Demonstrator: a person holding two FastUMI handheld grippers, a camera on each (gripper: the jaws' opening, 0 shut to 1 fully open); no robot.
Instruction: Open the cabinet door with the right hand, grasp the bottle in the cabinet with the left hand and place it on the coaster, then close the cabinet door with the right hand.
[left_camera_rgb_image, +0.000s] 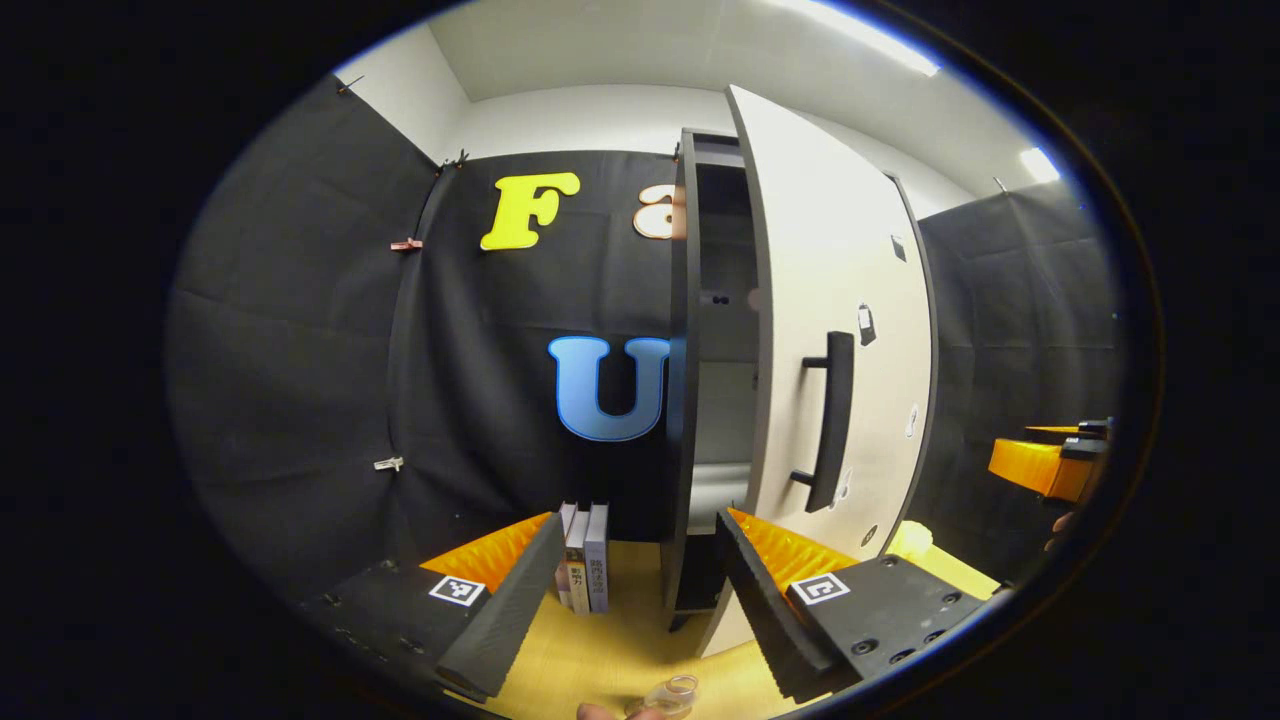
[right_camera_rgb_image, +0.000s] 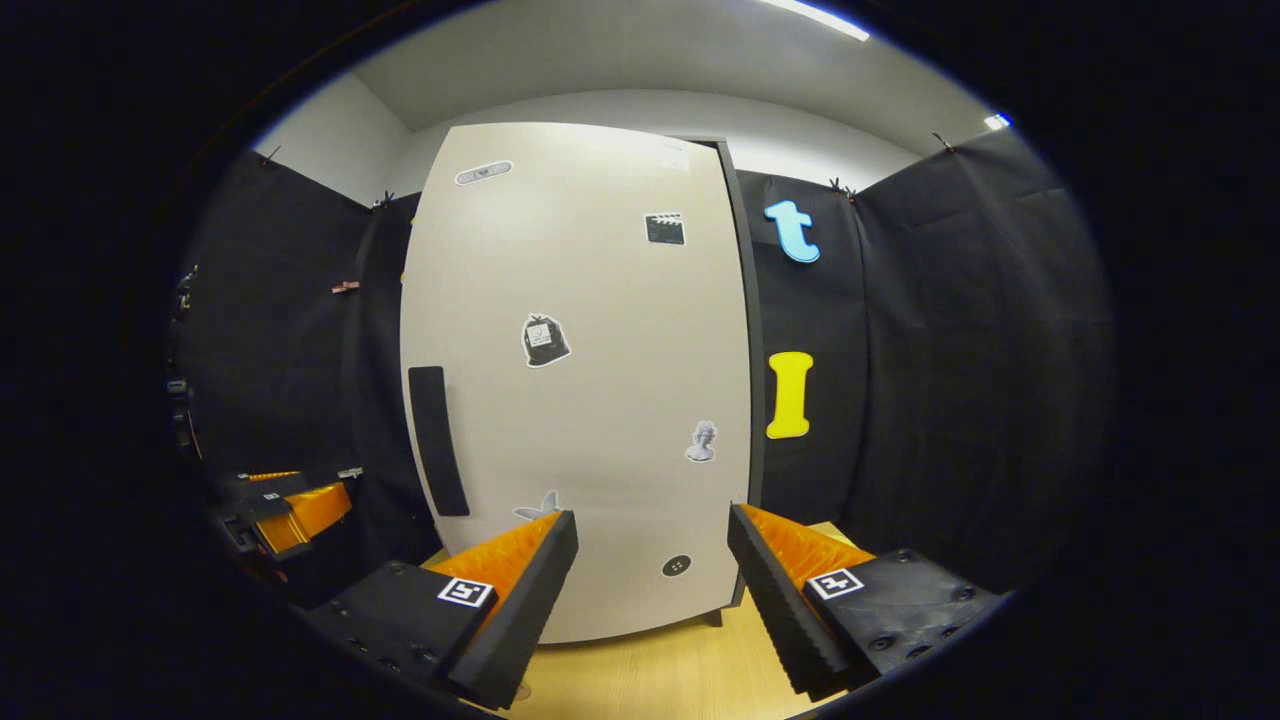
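Left gripper view: left gripper (left_camera_rgb_image: 640, 600) held with fingers wide apart, nothing between them; cabinet door (left_camera_rgb_image: 840, 330) stood ajar at centre right, its dark handle (left_camera_rgb_image: 832, 420) facing out; bottle (left_camera_rgb_image: 672, 694) glimpsed at bottom edge on the wooden table (left_camera_rgb_image: 620, 640); books (left_camera_rgb_image: 585, 555) upright at lower centre. Right gripper view: right gripper (right_camera_rgb_image: 650, 600) likewise spread and empty, before the door; left gripper at lower left.
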